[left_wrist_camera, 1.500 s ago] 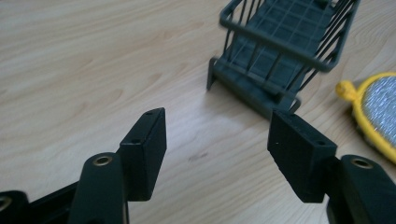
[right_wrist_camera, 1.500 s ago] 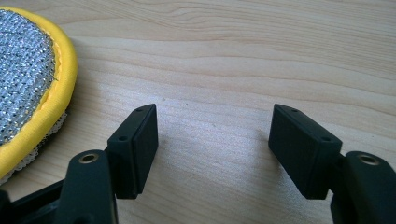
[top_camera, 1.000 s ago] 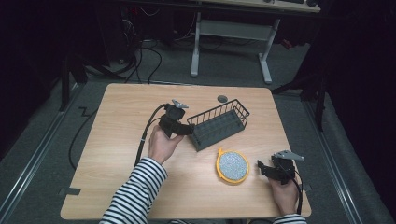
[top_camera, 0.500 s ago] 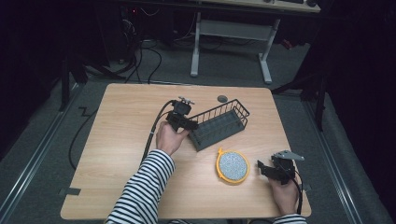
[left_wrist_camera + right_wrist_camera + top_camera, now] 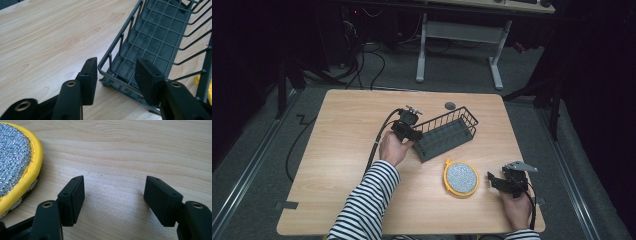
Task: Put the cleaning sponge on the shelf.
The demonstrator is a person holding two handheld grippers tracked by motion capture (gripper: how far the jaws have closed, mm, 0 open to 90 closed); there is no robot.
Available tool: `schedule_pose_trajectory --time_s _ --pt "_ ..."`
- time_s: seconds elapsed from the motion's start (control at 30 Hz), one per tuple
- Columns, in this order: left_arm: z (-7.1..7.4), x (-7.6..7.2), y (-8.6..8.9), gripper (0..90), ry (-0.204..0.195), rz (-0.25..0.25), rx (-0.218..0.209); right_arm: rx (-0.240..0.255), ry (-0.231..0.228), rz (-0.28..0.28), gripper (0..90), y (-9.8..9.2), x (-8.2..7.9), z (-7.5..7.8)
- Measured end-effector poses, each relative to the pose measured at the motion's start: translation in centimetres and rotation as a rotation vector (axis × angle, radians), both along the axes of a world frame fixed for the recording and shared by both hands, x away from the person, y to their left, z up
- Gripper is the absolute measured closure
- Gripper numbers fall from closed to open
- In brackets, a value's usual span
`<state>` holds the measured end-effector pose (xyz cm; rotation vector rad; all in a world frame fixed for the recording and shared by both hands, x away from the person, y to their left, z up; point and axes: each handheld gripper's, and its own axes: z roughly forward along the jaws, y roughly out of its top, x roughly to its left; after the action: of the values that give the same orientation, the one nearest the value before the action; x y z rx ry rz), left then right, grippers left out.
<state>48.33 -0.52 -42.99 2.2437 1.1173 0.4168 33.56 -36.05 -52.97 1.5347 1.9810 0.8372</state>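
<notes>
Overhead first: finds a wire basket (image 5: 447, 132) lying slantwise at mid-worktop (image 5: 347, 120), with the left gripper (image 5: 412, 134) set at its near-left corner, presumably to drag or swing it. Leaves a round yellow-rimmed scouring pad (image 5: 460, 178) just in front of the basket, apart from it, and the right gripper (image 5: 493, 180) parked beside that pad, near the worktop's front right edge. Offers bare wood to the left and behind the basket; keeps a small grey disc (image 5: 450, 105) just beyond the basket's far rim, so best swung with care that way.

Next, along the left gripper (image 5: 115, 72): has just been closing, with the basket's corner between the jaws, one pad against the outside of the rim, the other inside over the mesh floor. Looks like a pinch on the end wall, a sensible purchase on thin wire. Shows open wood on the outer side for pulling away.

Lastly, along the right gripper (image 5: 113, 192): stands wide open with nothing between the jaws but wood grain. Sits with the pad's yellow border just off one jaw, not touching, likely waiting its turn.
</notes>
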Motion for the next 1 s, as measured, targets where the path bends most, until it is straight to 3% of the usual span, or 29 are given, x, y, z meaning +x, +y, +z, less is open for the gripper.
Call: schedule_pose_trajectory --time_s 0.17,0.33,0.5,1.0 --pt "-0.1 -0.2 0.6 56.8 -0.016 0.015 -0.008 0.0 0.0 0.001 33.3 0.0 0.0 0.0" --pt "-0.1 -0.9 1.3 57.1 -0.04 0.016 0.016 -0.001 0.0 0.004 33.6 0.0 0.0 0.0" --pt "-0.3 -1.6 2.7 57.3 -0.047 0.031 -0.002 -0.001 0.001 0.003 33.6 0.0 0.0 0.0" --pt "-0.7 -5.4 6.1 57.3 -0.078 0.037 -0.045 -0.001 0.0 0.004 33.6 0.0 0.0 0.0"
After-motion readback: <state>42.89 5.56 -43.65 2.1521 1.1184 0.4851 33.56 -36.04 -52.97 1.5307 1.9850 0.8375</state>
